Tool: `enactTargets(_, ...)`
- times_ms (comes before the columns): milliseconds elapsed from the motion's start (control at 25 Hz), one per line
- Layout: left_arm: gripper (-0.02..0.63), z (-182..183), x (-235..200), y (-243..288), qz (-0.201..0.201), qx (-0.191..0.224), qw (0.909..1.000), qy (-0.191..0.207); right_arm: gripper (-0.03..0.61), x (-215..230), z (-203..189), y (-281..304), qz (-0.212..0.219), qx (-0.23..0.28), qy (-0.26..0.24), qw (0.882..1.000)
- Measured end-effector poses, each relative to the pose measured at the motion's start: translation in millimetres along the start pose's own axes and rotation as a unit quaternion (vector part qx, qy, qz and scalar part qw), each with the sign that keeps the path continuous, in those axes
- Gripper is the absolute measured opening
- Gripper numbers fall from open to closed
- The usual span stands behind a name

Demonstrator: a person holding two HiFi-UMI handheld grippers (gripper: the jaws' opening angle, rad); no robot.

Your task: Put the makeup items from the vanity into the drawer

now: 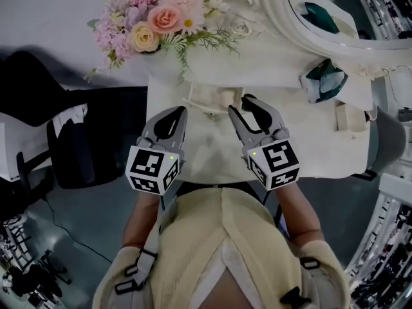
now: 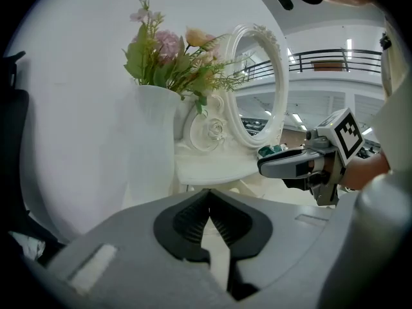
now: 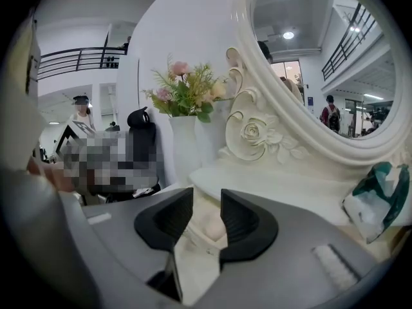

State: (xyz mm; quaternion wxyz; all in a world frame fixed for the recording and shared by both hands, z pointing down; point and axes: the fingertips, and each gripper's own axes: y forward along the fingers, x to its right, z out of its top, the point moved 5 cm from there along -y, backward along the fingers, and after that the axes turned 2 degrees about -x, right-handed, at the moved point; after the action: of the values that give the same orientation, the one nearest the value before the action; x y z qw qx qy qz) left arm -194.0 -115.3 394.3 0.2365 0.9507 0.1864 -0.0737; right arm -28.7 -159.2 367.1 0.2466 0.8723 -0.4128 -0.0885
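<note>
Right tool (image 1: 239, 105) is spread and lined up on what looks like the drawer's pale knob (image 3: 211, 226), not touching it; opening comes first, I'd say. Left tool (image 1: 180, 113) is pressed together, empty, parked alongside. Teal makeup pouch (image 1: 324, 82) sits on the worktop (image 1: 270, 69), far right, below the mirror (image 1: 344, 8).

Two grippers (image 1: 181, 112) (image 1: 239, 104), one vase (image 2: 153, 148), one mirror (image 2: 261, 82)

Vanity top (image 1: 309, 147) is showing smooth cream paint, satin. Mirror frame (image 3: 257, 131) is presenting carved, glossy. Vase (image 2: 151, 147) is reading matt. Right gripper (image 3: 207, 205) pads (image 3: 174, 217) are showing ribbed black.
</note>
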Motion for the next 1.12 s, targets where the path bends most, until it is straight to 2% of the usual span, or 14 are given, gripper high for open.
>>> enactTargets(600, 0.002, 9.7, 53.2, 17.6, 0.003, 0.007, 1.0000, 0.005, 0.138, 50.3, -20.2, -41.3, -0.020, -0.007, 0.001, 1.000)
enactTargets(1120, 0.002, -4.6, 59.6, 25.4, 0.019, -0.012, 0.9997, -0.012, 0.138, 70.6, -53.1, -25.1, -0.009, -0.048, 0.017, 0.999)
